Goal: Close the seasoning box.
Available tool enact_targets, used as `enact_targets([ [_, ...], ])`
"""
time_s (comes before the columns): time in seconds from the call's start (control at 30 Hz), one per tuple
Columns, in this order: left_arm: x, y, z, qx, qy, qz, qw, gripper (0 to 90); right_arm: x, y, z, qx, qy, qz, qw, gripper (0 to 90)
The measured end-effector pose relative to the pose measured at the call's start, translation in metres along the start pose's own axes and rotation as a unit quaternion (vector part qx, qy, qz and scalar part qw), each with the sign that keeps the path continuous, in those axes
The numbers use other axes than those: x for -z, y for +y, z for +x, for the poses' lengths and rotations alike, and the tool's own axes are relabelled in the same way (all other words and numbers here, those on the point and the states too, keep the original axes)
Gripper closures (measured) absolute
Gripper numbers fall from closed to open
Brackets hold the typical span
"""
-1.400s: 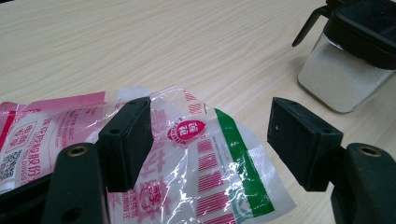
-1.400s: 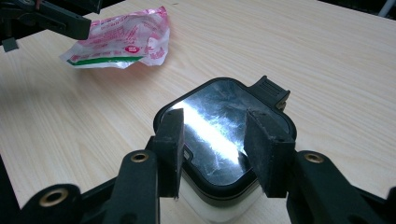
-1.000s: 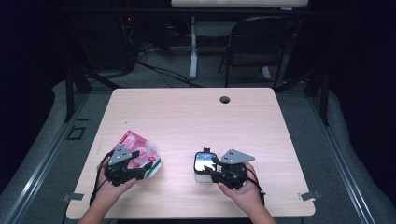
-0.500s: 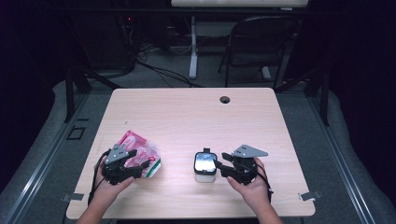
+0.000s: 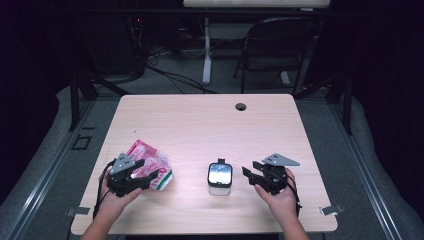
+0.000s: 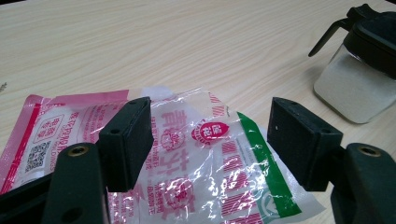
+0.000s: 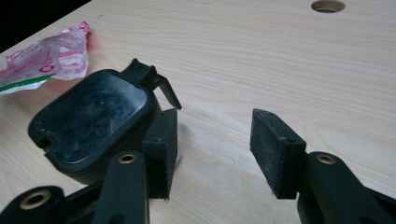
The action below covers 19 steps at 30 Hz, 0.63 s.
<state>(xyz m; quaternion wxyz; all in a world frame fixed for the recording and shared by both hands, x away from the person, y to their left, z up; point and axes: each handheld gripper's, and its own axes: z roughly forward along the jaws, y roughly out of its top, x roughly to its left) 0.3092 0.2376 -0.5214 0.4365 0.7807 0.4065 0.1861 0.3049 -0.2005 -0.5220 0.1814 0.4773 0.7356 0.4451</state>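
we see a pink, white and green plastic packet [image 5: 150,167] lying flat near the left front of the wooden table [image 5: 200,125]. in the left gripper view the packet [image 6: 201,158] is crinkled and printed, and it spreads under and between the 2 black jaws. our left gripper [image 5: 134,176] sits over the packet's near edge with its jaws set wide apart, and nothing is clamped between them; we cannot tell whether they touch the film. to the right of the packet, well apart from it, stands a small clear container [image 5: 220,178] with a black lid and a thin lever. our right gripper [image 5: 252,172] rests just right of this container, jaws wide and holding nothing. in the right gripper view the container [image 7: 93,121] lies just beside 1 jaw, outside the gap. a round hole [image 5: 241,106] sits at the table's far edge, and a chair [image 5: 280,45] stands beyond it.
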Motion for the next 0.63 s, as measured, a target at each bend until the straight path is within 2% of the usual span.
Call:
enact_targets([
  [0.33,-0.005,0.000,0.001,0.002,-0.001,0.005,1.0000,31.1,-0.003,-0.010,-0.014,-0.022,-0.024,0.010,0.9994,47.9],
  [0.63,-0.004,0.001,0.003,0.003,-0.001,0.003,1.0000,31.1,-0.006,-0.012,-0.014,-0.018,-0.030,0.014,0.9993,45.4],
])
